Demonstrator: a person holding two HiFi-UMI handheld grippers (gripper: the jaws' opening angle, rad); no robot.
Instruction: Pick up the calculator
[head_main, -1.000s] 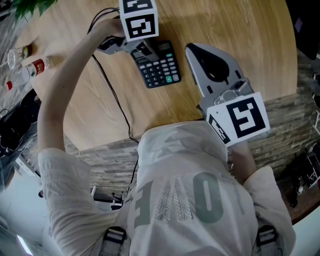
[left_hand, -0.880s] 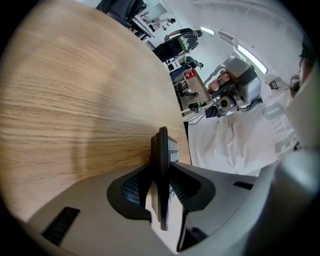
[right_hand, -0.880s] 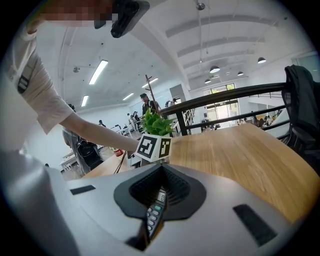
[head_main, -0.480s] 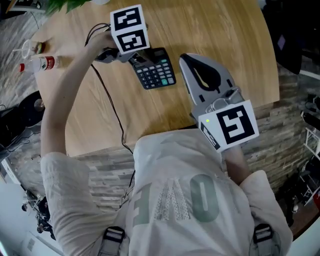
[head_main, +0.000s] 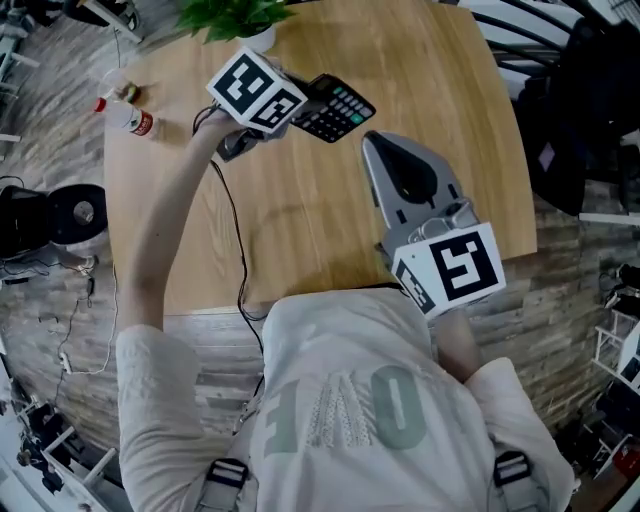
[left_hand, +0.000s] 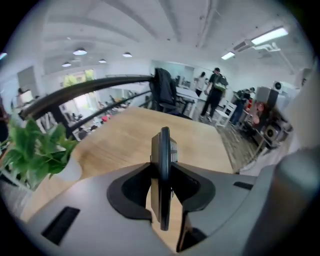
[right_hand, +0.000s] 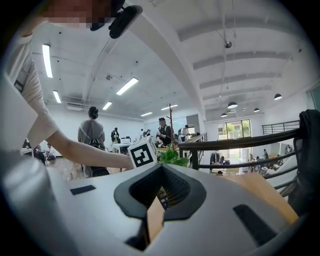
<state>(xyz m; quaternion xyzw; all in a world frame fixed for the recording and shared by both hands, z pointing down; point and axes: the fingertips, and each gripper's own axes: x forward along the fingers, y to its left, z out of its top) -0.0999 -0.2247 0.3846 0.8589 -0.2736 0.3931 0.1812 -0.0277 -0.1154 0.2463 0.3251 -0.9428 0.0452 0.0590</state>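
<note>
The left gripper (head_main: 303, 103), topped by its marker cube, is clenched on a black desk calculator (head_main: 340, 108). In the left gripper view the calculator stands edge-on, pinched between the two jaws. It hangs tilted in the air over the far part of the round pale wooden surface (head_main: 300, 220), near a leafy green plant in a white pot (head_main: 238, 18). The right gripper (head_main: 378, 142) hovers nearer the person, apart from the calculator, its jaws drawn together on nothing. A clear plastic bottle with a red label (head_main: 128, 117) lies at the surface's left edge.
</note>
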